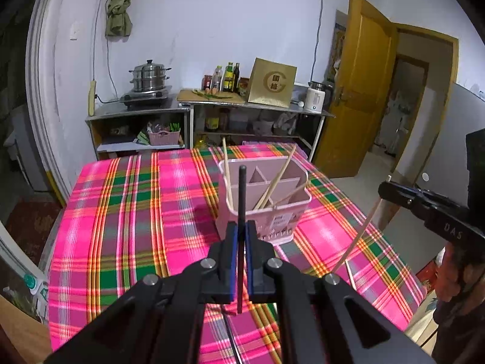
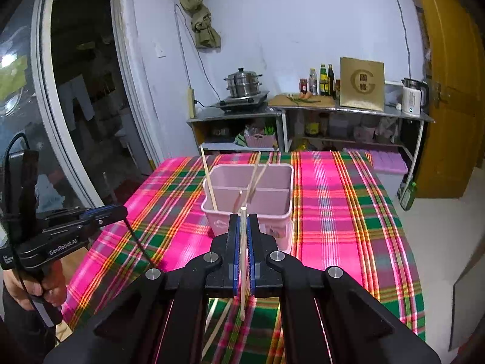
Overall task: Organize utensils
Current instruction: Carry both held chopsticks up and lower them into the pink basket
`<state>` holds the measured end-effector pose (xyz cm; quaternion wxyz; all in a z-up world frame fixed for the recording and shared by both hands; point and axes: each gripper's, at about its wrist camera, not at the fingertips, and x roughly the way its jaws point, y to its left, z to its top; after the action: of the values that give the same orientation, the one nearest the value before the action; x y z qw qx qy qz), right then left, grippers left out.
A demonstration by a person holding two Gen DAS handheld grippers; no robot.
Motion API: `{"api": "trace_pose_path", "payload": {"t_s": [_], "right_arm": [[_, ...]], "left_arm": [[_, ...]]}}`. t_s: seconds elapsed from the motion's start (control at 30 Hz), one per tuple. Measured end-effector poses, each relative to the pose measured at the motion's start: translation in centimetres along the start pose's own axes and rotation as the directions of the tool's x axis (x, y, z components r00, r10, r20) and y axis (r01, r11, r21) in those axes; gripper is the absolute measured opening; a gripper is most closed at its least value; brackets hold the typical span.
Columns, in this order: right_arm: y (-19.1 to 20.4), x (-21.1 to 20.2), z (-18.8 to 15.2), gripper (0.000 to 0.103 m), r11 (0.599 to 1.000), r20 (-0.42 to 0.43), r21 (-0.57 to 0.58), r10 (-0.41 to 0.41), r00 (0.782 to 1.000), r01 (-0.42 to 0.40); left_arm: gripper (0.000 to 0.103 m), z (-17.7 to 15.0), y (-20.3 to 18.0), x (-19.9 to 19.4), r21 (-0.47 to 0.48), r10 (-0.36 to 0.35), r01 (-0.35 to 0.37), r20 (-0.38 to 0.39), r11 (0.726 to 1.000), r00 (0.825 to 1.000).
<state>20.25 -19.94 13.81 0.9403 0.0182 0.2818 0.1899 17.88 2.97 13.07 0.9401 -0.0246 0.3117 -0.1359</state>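
Note:
A pink divided utensil holder (image 1: 266, 200) stands on the plaid tablecloth with several pale wooden chopsticks (image 1: 274, 179) leaning inside it. My left gripper (image 1: 241, 227) is shut on a black chopstick (image 1: 242, 194) that stands upright between its blue pads, just in front of the holder. In the right wrist view the same holder (image 2: 251, 200) lies straight ahead. There my right gripper (image 2: 243, 221) is shut on a pale wooden chopstick (image 2: 243, 261), held upright above the cloth. That chopstick (image 1: 357, 236) also shows at the right of the left wrist view, hanging from the right gripper (image 1: 385, 189).
The plaid tablecloth (image 1: 136, 212) covers the table to its edges. Another pale chopstick (image 2: 216, 327) lies on the cloth under my right gripper. Behind stand metal shelves (image 1: 194, 112) with a steamer pot (image 1: 148, 75), bottles and a kettle (image 1: 315, 97). A yellow door (image 1: 357, 91) is open at right.

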Motion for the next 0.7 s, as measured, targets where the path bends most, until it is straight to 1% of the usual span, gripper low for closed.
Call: {"api": "trace_pose_path", "payload": {"t_s": [0.43, 0.7], "right_arm": [[1.3, 1.1, 7.0, 0.004, 0.999, 0.076, -0.018, 0.046, 0.996, -0.044], [1.4, 2.8, 10.7, 0.004, 0.998, 0.114, 0.001, 0.060, 0.992, -0.061]], "left_arm": [[0.005, 7.6, -1.3, 0.5, 0.031, -0.011, 0.009, 0.052, 0.999, 0.999], [0.005, 11.5, -1.3, 2.0, 0.035, -0.011, 0.009, 0.071, 0.999, 0.997]]}}
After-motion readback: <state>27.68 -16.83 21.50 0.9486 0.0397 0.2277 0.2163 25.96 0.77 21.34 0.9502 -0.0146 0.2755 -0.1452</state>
